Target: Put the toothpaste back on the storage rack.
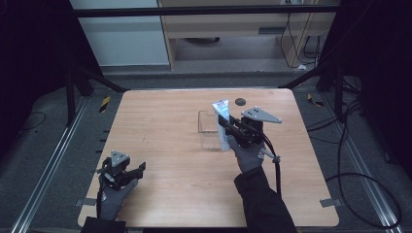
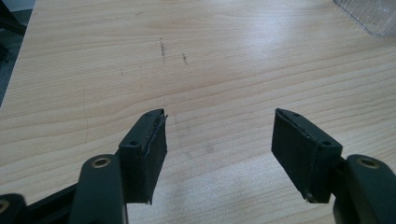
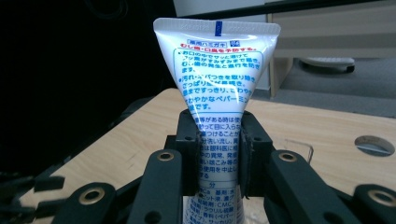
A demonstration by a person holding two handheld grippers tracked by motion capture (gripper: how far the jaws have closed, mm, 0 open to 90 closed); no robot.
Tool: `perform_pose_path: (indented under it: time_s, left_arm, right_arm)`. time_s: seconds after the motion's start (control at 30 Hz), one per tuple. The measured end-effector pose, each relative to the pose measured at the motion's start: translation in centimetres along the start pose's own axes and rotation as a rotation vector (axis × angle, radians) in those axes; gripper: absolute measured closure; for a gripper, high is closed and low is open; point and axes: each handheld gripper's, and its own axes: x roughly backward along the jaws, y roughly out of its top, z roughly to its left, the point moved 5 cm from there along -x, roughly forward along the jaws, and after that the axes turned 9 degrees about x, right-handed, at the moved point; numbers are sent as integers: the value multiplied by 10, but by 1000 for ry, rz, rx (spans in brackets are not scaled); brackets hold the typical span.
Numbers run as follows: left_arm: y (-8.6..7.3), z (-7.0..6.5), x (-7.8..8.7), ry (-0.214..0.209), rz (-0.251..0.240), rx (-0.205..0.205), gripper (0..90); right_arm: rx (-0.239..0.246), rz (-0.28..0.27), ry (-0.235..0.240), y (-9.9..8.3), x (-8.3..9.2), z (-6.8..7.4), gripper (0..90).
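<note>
A clear container stands on the wooden table.

Laboratory recording station: a wooden table boxed in by black curtains and metal framing, loose cables at 3 o'clock (office furniture at 12 o'clock).

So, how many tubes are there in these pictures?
1. The white tube is clamped upright in the right gripper, above the clear container on the table. The container's inside is unclear.
</note>
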Motion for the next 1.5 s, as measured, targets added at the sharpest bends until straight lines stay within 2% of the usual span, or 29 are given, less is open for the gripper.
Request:
perform_pose_path:
  time_s: [0.2,0.23,0.43,0.73,1.0,1.13,1.33,1.5]
  left_arm:
    - [0,0,0,-2,-2,2,346]
    - [0,0,0,-2,-2,2,346]
    - [0,0,0,-2,-1,3,346]
    - [0,1,0,-3,-2,5,346]
    - [0,1,0,-4,-2,7,346]
    - [0,1,0,-6,-3,10,346]
    - [0,2,0,-5,-2,11,346]
    - [0,2,0,-5,-2,10,347]
  right_arm:
    - [-22,-33,-28,7,-15,-4,735]
    - [-25,-45,-45,8,-19,-7,735]
    - [-48,-61,-82,5,-31,-17,735]
    - [-57,-86,-116,3,-49,-22,734]
    - [-69,-91,-113,0,-66,-21,733]
    - [-72,-88,-128,-4,-77,-23,733]
    - [-83,-93,-141,-8,-85,-25,732]
    - [-89,-72,-153,-16,-93,-30,731]
